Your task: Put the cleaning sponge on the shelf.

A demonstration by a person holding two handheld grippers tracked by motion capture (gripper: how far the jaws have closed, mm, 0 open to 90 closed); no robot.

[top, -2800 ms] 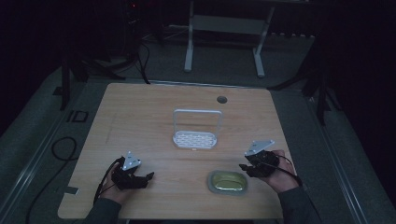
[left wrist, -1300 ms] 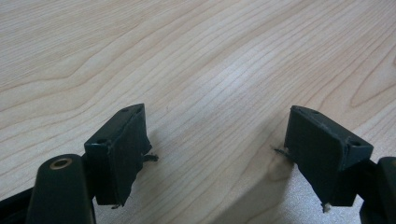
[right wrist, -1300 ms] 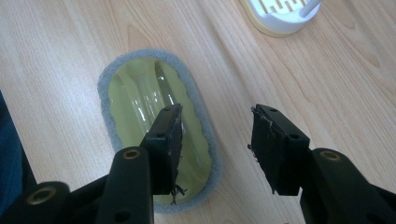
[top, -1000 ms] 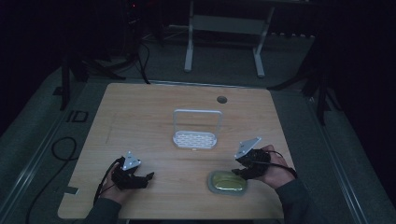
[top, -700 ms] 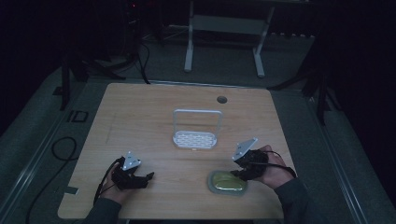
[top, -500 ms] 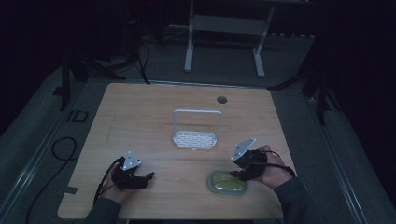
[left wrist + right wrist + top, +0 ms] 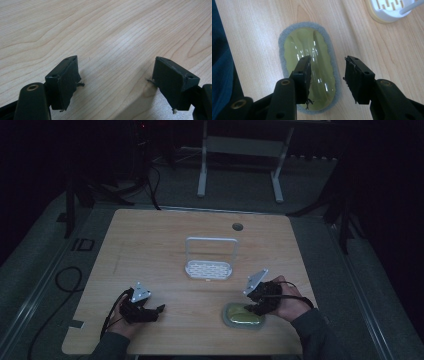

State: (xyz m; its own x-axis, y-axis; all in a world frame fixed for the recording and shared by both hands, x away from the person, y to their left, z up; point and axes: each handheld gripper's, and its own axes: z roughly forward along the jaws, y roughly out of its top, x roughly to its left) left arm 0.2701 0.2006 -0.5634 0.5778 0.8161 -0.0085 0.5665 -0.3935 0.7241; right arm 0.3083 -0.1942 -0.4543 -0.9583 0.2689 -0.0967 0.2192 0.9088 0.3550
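Observation:
An oval sponge [image 7: 243, 316], glossy yellow-green on top with a grey border [image 7: 284, 37], lies flat near the table's front edge, right of centre. My right gripper [image 7: 256, 307] hovers over its right end, open, jaws straddling the sponge's long side [image 7: 319, 72] with nothing between them. A white slotted rack [image 7: 210, 269] with a tall wire handle stands at the table's middle; its corner [image 7: 392, 10] is seen in the right gripper view. My left gripper [image 7: 156, 310] rests low at the front left, open over bare wood [image 7: 115, 75].
The wooden table [image 7: 150, 245] has a round cable hole [image 7: 237, 226] at the back right. A dark sleeve [image 7: 220, 62] lies beside the sponge. A metal stand [image 7: 240, 150] and cables sit on the dim floor beyond the table.
My right gripper has moved left and toward the front, from beside the sponge to over its right end. The left gripper has stayed put.

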